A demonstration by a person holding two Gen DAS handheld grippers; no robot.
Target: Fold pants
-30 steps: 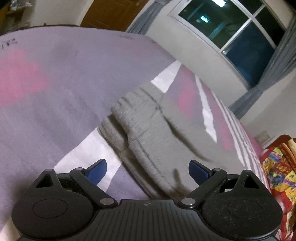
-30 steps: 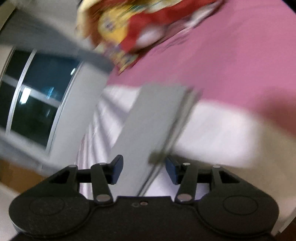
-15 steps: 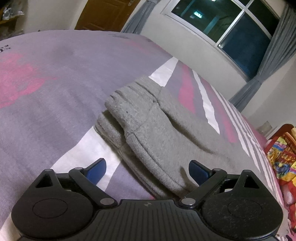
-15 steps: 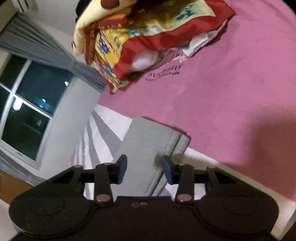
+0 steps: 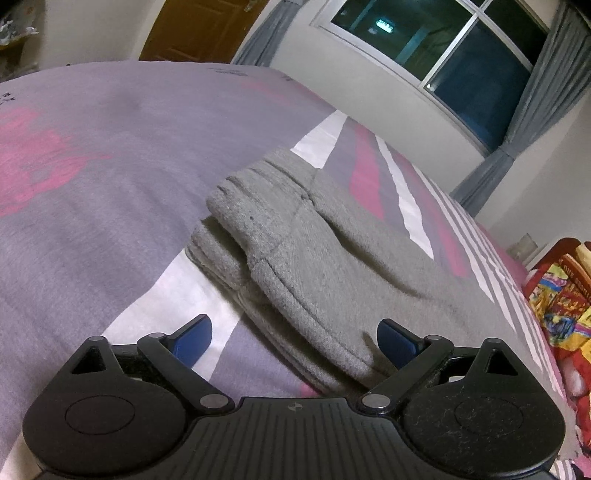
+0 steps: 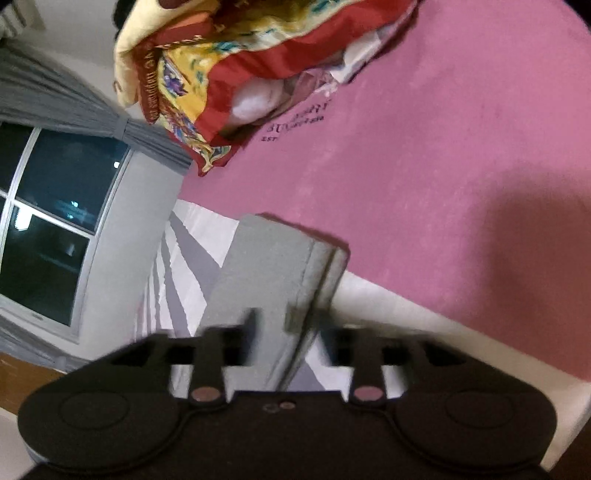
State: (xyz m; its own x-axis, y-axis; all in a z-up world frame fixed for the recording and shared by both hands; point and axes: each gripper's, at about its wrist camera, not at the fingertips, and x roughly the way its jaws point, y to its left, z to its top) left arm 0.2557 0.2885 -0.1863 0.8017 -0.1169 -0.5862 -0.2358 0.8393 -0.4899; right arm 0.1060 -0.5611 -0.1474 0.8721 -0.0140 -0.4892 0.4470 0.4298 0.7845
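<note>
Grey sweatpants (image 5: 314, 258) lie folded lengthwise on the bed. Their ribbed waistband points away from my left gripper (image 5: 293, 338). That gripper hovers low over the near edge of the cloth. Its blue pads (image 5: 192, 336) stand wide apart and touch nothing. In the right wrist view the leg end of the pants (image 6: 269, 258) lies flat, with a stacked hem at its right side. My right gripper (image 6: 288, 321) is just above it. Its fingers are blurred and its jaws are opening. Grey cloth shows in the gap between them, and the pads do not press on it.
The bed sheet (image 5: 110, 166) is grey-purple with pink patches and white stripes, and plain pink (image 6: 461, 147) toward the leg end. A red and yellow patterned blanket (image 6: 240, 55) is heaped beyond the legs. A dark window (image 5: 443, 55) with grey curtains and a brown door (image 5: 195, 29) line the walls.
The right wrist view steadied and tipped, bringing the blanket and the hem into view; its fingers drew slightly closer, then blurred. The left gripper has barely shifted and stays wide.
</note>
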